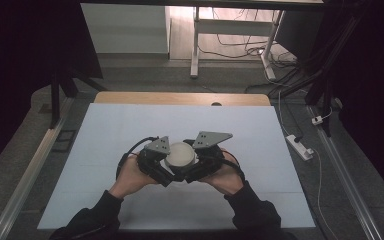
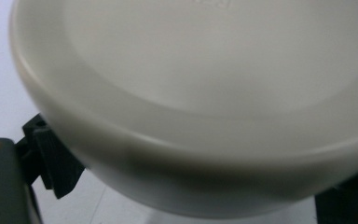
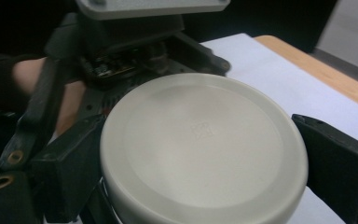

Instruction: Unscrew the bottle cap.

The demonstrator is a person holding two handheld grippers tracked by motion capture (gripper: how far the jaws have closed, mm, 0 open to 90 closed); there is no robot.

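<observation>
Showing in the high view: one round white lid held between two grippers, left gripper and right gripper, over one white table; what lies under the lid is hidden. Left gripper view: lid blurred, edges cut off, jaws at either side of it, grip unclear. Right gripper view: jaws closed against the lid's rim

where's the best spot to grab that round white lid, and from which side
Take the round white lid by its curved side wall, tongs across its full width, coming in level from the side. Its top is broad, flat and smooth with no knob, so only the rim gives purchase. The right tongs already straddle it that way.
</observation>
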